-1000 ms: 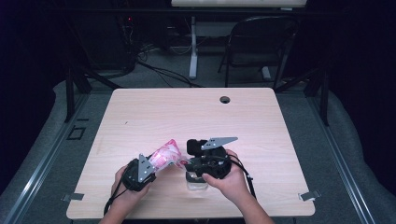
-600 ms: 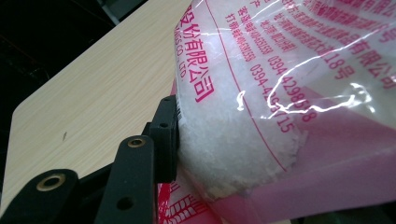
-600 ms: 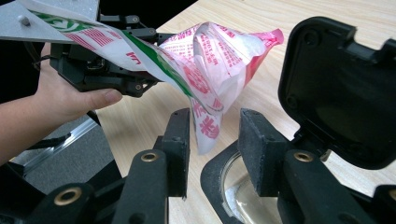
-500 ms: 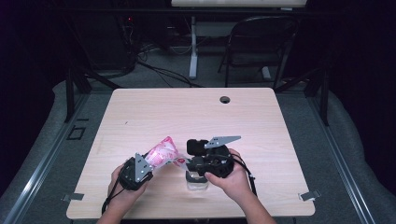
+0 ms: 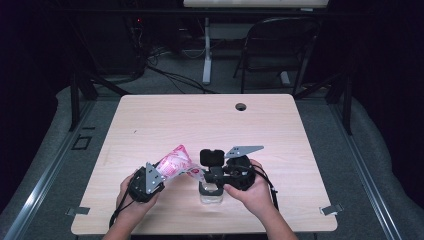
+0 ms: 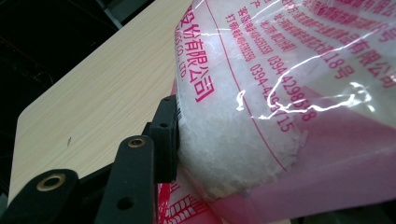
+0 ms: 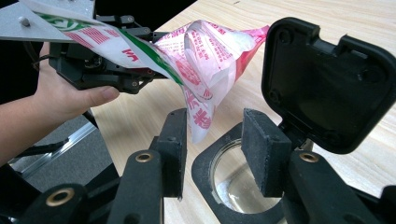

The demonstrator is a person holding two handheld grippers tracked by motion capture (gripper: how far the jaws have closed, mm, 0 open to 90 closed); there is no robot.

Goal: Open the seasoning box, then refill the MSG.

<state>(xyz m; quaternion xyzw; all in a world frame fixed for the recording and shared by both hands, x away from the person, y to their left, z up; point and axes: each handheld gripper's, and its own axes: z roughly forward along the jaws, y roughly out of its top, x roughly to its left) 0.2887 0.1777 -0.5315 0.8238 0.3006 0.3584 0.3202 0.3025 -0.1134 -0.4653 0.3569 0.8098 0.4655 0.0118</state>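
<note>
A pink and white plastic bag [image 5: 175,162] of white granules is tilted with its cut corner pointing down at a clear jar [image 5: 211,196]. My left gripper [image 5: 150,180] is shut on the bag's lower end; one black finger [image 6: 163,135] presses into the bag [image 6: 280,93]. The jar [image 7: 238,186] has a black rim, and its black flip lid [image 7: 327,84] stands open. My right gripper [image 7: 215,149] sits open over the jar's near rim. The bag's corner [image 7: 201,121] hangs between its jaws without touching them. A little white material lies in the jar's bottom.
The light wooden table [image 5: 200,125] has a round cable hole [image 5: 241,106] at the back. A black chair [image 5: 280,45] and a desk leg stand on the floor beyond the far edge. The person's left hand [image 7: 70,100] holds the other gripper.
</note>
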